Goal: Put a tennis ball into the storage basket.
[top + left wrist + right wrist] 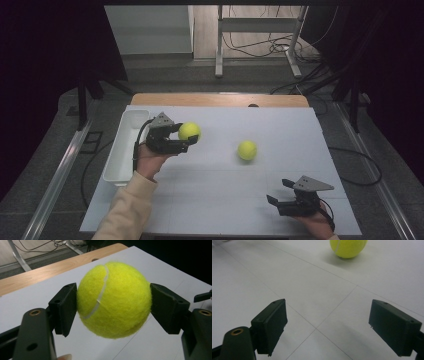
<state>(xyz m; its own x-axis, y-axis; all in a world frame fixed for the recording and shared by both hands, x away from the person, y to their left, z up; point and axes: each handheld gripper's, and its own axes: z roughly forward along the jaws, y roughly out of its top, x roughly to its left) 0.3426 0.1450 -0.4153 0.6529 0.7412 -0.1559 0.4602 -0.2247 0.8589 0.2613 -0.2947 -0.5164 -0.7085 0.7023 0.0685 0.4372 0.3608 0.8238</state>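
Observation:
My left gripper is shut on a yellow tennis ball, held above the left part of the white table mat. In the left gripper view the ball is pressed between both black pads. A second yellow tennis ball lies on the mat near its middle. My right gripper rests low at the mat's front right, its jaws wide apart with nothing between them. In the right gripper view that second ball lies ahead of the open gripper, well beyond the fingertips.
A long white bin stands along the mat's left edge, just left of my left hand. A wooden table edge runs behind the mat. Beyond it are a metal stand's legs and floor cables.

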